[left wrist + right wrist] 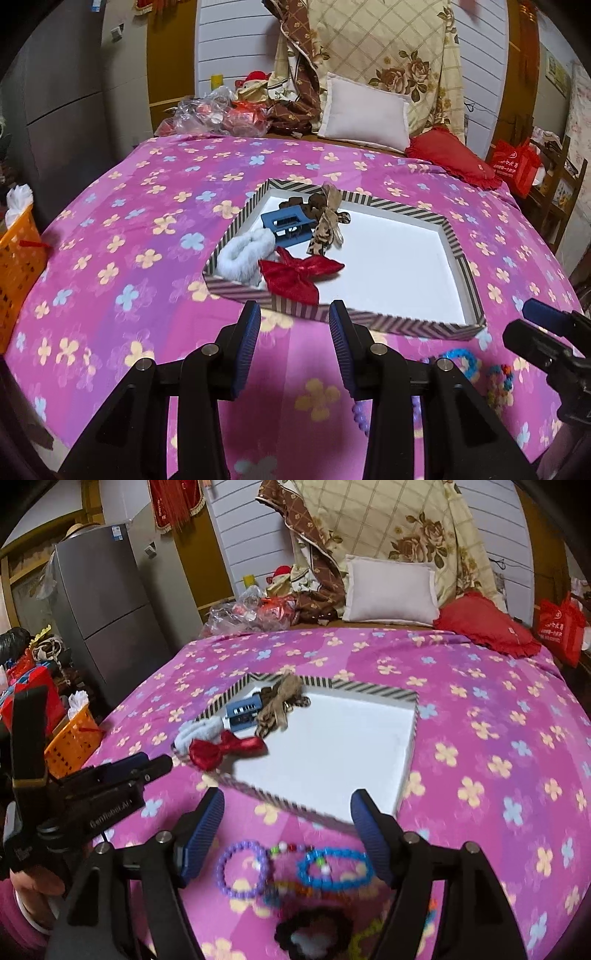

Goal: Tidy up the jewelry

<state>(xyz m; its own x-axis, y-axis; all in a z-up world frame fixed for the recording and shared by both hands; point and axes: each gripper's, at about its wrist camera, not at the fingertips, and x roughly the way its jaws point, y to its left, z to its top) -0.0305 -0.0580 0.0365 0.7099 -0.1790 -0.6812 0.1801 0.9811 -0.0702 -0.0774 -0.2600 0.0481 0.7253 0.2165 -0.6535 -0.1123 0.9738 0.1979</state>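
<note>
On the bed [110, 206], the left gripper [295, 314] hangs before the striped tray [369, 317], jaws apart and empty. In the tray's left end lie a white scrunchie [240, 254], blue clip [284, 221] and red bow [295, 273]. The right gripper [288, 805] stands wide open, empty, above 2 bracelets, purple [242, 867] and blue [334, 867].

red bow [295, 275], striped tray [373, 318], purple bracelet [242, 869]

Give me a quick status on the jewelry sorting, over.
Left claw open, empty. Right claw open, empty. Red bow in striped box; purple bracelet and blue bracelet on bedspread. Nothing blocking.
</note>
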